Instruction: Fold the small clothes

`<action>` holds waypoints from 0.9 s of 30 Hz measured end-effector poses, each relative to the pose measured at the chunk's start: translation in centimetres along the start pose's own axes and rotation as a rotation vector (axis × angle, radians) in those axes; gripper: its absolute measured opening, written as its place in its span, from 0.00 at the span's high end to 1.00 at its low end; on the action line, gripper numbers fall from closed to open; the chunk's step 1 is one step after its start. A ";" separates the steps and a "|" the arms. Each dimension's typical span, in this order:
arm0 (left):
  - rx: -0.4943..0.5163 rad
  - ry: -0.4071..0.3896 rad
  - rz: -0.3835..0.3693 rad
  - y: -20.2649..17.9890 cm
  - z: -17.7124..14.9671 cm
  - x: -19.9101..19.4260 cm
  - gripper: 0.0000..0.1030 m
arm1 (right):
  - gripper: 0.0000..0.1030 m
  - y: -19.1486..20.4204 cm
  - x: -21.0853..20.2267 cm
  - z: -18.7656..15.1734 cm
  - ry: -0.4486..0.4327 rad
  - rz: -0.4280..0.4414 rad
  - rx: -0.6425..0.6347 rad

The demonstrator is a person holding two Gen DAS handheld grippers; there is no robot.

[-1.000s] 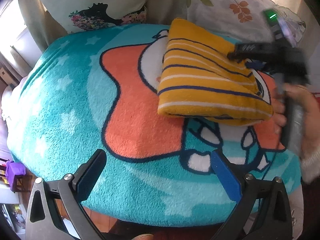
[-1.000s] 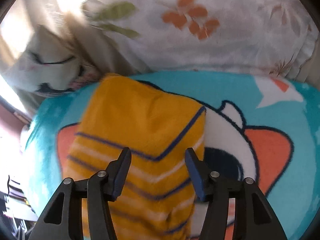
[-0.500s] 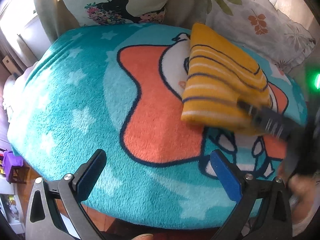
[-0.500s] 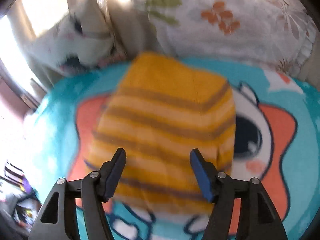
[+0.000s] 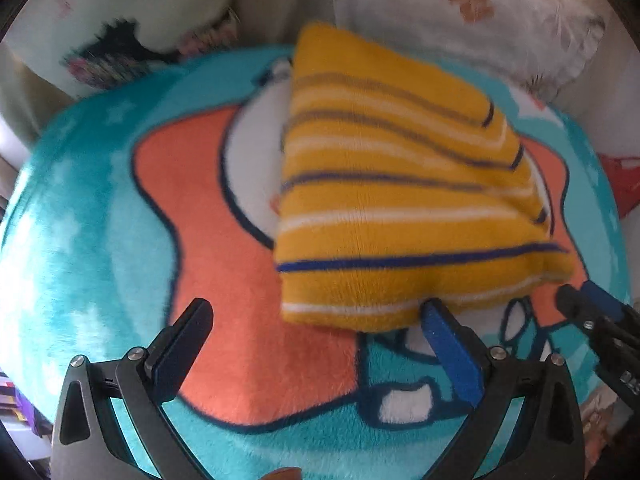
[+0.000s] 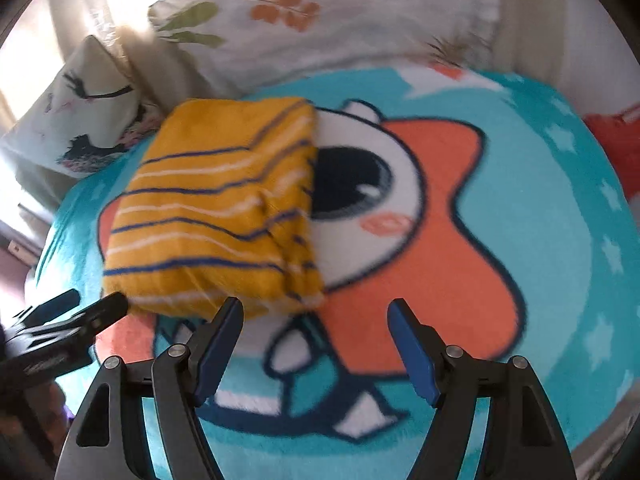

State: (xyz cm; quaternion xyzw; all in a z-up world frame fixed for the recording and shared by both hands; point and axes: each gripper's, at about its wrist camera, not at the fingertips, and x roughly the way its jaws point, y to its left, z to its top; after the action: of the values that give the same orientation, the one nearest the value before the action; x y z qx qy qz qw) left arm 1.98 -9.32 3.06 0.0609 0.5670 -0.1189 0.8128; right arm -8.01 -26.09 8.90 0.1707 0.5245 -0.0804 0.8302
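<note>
A folded yellow garment [image 5: 392, 208] with blue and white stripes lies on a teal cartoon blanket [image 5: 100, 200]; it also shows in the right wrist view [image 6: 216, 216]. My left gripper [image 5: 316, 316] is open and empty, its right finger at the garment's near edge. My right gripper [image 6: 316, 312] is open and empty, just in front of the garment's near right corner. The right gripper's fingers show at the right edge of the left wrist view [image 5: 592, 312], and the left gripper shows at the lower left of the right wrist view [image 6: 72, 312].
Two pillows stand behind the blanket: a floral one [image 6: 340, 20] at the back and a white one with a dark figure [image 6: 80, 120] at the back left. A red item [image 5: 620, 184] lies at the right edge.
Both grippers have pulled back off the garment toward the near side and opened wider. The left gripper has then moved closer to the garment's near edge. The garment stays folded in place.
</note>
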 end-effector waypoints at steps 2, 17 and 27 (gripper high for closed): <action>0.006 0.050 0.003 0.0 -0.2 1.3 0.00 | 0.24 -0.3 -0.1 -0.3 0.003 -0.014 0.014; -0.022 -0.065 0.045 2.2 -3.8 -5.2 0.00 | 0.18 5.5 4.0 2.3 0.026 0.006 -0.085; 0.014 -0.103 0.061 0.9 -4.8 -7.1 0.00 | 0.15 2.8 2.3 0.6 0.039 0.040 0.002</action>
State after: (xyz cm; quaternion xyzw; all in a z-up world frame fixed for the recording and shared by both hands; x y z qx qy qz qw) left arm -4.42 -6.41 7.97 0.0776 0.5215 -0.1008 0.8437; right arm -5.59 -23.62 7.65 0.1834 0.5369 -0.0610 0.8212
